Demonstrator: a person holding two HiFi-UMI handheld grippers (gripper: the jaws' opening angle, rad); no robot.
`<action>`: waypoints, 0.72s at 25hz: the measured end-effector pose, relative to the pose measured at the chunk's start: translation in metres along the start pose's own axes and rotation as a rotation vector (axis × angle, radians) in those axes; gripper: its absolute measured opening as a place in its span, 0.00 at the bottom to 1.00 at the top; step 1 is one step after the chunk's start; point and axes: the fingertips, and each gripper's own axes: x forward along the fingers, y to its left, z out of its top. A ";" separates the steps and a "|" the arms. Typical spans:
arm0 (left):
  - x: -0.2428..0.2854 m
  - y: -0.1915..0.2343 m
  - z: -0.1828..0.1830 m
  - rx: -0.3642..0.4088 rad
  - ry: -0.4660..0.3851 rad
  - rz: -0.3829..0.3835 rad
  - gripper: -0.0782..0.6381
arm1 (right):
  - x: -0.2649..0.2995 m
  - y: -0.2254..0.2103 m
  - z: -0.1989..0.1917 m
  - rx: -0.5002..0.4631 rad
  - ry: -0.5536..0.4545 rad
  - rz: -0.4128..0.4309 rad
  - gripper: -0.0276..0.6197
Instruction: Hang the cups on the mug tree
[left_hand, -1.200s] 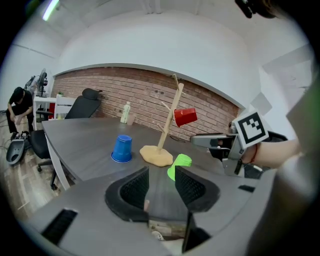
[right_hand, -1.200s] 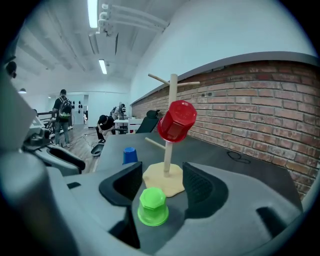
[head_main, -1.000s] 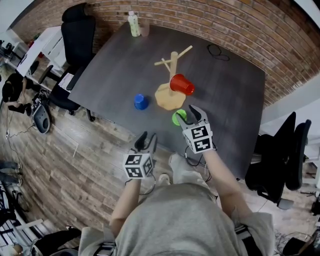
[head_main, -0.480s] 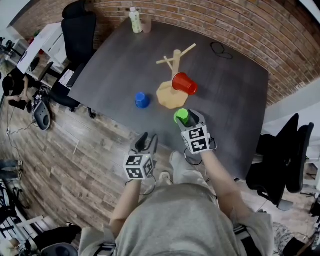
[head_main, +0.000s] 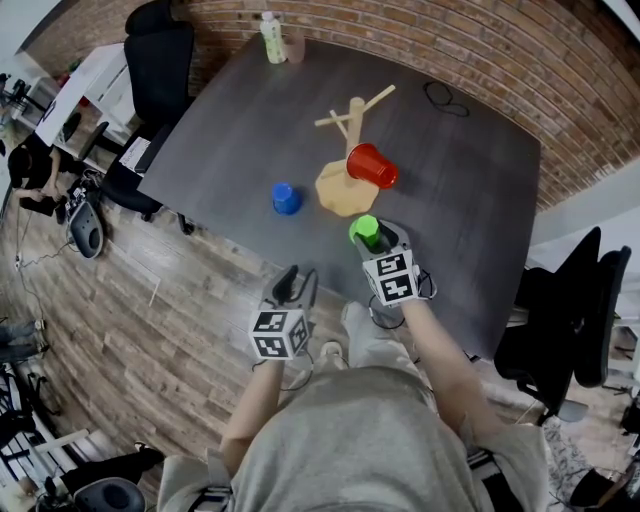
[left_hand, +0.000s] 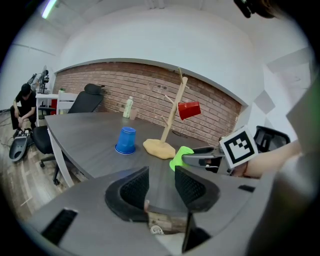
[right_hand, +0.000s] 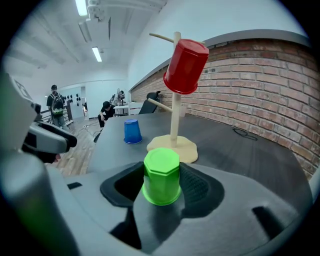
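- R gripper (right_hand: 162, 186) straddles the upturned green faceted plastic cup (right_hand: 161, 170) on the dark grey tabletop (right_hand: 240, 150), near the wooden mug tree (right_hand: 174, 100) base. Jaws have just been closing, pads not yet clamped.
- L gripper (left_hand: 161, 175): jaws spread, nothing between.
- Cup prob. light, thin-walled, slick, tapered, so pinch mid-wall, gently.
- Red plastic cup (right_hand: 186, 60) hangs on the tree.

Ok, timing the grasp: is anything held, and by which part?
Nothing yet. The green cup stands between the right gripper's jaws, which have just been closing, not yet pressing; the left gripper is empty.
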 end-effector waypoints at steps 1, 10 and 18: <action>0.000 0.000 0.000 0.001 0.000 0.000 0.33 | 0.001 0.000 0.000 -0.005 -0.001 0.000 0.39; -0.006 0.001 0.005 0.013 -0.007 -0.008 0.33 | -0.008 0.000 0.006 -0.030 0.004 -0.008 0.38; -0.015 -0.003 0.011 0.028 -0.023 -0.031 0.33 | -0.034 0.001 0.024 -0.032 -0.039 -0.033 0.38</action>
